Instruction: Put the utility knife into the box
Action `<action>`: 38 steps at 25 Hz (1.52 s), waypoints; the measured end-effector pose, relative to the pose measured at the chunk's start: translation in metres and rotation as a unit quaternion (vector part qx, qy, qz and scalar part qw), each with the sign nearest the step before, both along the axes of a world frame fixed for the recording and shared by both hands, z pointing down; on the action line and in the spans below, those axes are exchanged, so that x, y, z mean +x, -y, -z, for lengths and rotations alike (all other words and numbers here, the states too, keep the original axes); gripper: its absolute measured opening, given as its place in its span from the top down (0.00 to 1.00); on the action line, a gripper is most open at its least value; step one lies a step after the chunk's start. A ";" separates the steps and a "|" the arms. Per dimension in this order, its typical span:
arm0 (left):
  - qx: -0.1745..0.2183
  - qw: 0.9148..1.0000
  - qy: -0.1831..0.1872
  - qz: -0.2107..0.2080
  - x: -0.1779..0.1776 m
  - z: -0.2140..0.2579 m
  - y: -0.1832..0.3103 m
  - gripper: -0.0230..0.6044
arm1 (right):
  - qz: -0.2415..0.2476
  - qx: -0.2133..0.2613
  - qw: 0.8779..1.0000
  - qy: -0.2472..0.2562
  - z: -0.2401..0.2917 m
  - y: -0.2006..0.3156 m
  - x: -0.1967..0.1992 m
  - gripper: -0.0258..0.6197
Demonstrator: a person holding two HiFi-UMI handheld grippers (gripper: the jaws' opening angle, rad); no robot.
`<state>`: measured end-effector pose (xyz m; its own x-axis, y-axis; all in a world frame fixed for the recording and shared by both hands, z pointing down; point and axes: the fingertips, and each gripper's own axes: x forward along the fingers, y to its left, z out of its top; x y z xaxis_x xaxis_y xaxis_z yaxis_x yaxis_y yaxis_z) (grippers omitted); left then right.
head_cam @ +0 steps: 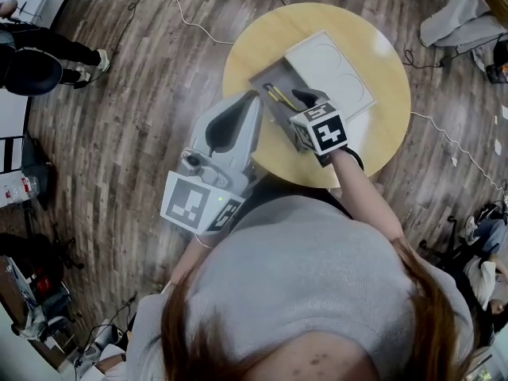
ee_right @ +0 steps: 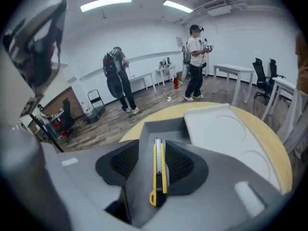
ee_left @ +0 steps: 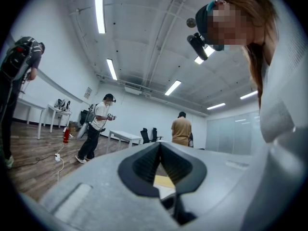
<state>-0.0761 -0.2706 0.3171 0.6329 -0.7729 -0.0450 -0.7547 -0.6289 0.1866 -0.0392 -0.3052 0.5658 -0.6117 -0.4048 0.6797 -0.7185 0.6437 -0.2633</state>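
Spot the utility knife (ee_right: 158, 172) lying flat in the grey box (head_cam: 266, 76), centre frame on the table (head_cam: 381, 125). Judge it light, stiff, smooth, likely slippery; best pinched across mid-handle, clear of the blade. Find right claw (head_cam: 308, 98) spread wide, gripping nothing; left claw (ee_left: 160, 146) closed, empty.

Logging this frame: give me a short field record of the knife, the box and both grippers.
utility knife: lying flat inside the box, lengthwise between the right jaws
box: grey, open, on the round table
right gripper: above the box, jaws apart, pads clear of the knife
left gripper: off at the table's edge, jaw tips together, nothing held
task state: knife appears placed
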 end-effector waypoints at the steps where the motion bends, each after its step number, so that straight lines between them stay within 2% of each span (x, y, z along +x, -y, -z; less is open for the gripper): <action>1: 0.003 1.000 0.000 -0.004 0.002 0.002 0.001 0.96 | -0.006 0.018 1.000 0.016 0.017 0.002 0.002 0.69; 4: 0.011 1.000 0.000 -0.019 0.012 0.008 0.004 0.96 | -0.019 0.087 0.995 0.055 0.077 0.006 0.011 0.70; 6: 0.016 0.999 -0.001 -0.030 0.020 0.012 0.006 0.96 | -0.033 0.131 0.987 0.087 0.118 0.005 0.020 0.73; 9: 0.025 0.999 -0.001 -0.048 0.033 0.019 0.006 0.96 | -0.054 0.193 0.970 0.136 0.178 0.002 0.034 0.79; 12: 0.037 0.997 -0.001 -0.066 0.047 0.026 0.008 0.96 | -0.066 0.247 0.954 0.159 0.222 -0.001 0.048 0.81; 17: 0.051 0.994 0.001 -0.093 0.072 0.035 0.007 0.96 | -0.094 0.306 0.926 0.202 0.275 -0.010 0.076 0.91; 21: 0.060 0.992 0.001 -0.110 0.089 0.039 0.004 0.96 | -0.104 0.324 0.910 0.237 0.298 -0.021 0.093 0.95; 29: 0.069 0.991 0.005 -0.116 0.108 0.045 -0.002 0.96 | -0.098 0.362 0.890 0.259 0.315 -0.038 0.111 0.96; 38: 0.075 0.995 0.009 -0.072 0.102 0.038 -0.016 0.96 | -0.081 0.366 0.886 0.271 0.301 -0.056 0.122 0.96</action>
<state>0.0263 -0.2548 0.2792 0.7387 -0.6591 -0.1412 -0.6566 -0.7510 0.0703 0.0833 -0.2495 0.2645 -0.6613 -0.7286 -0.1784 -0.7129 0.6844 -0.1528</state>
